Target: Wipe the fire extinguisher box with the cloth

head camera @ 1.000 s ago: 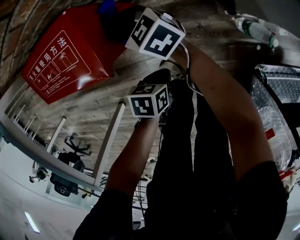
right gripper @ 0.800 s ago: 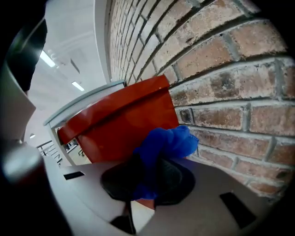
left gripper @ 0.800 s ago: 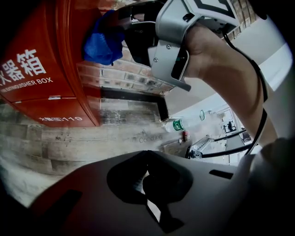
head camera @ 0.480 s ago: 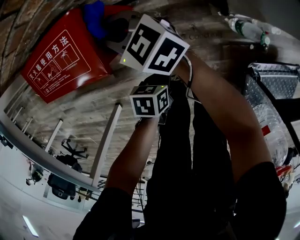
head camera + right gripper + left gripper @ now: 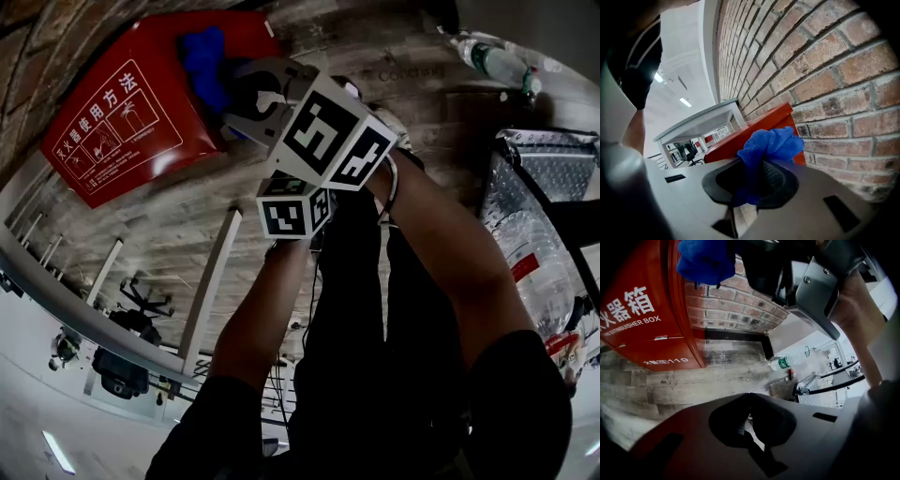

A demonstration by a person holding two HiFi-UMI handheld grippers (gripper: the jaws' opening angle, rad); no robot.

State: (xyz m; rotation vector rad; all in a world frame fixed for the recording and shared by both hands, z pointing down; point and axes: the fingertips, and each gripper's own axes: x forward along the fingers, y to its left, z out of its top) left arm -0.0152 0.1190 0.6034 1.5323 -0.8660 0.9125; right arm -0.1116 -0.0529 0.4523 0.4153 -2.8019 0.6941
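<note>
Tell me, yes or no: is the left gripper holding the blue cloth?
No, the left gripper has its jaws together on nothing; the blue cloth is clamped in the right gripper.

Right gripper (image 5: 755,183) clamps cloth (image 5: 771,145); left gripper (image 5: 750,426) closed, empty.

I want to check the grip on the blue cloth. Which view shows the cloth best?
The right gripper view: the crumpled blue mesh cloth sits centre, pinched in the jaws of the right gripper. The head view shows only a blue bunch against the red fire extinguisher box; the left gripper view catches it at its top edge.
</note>
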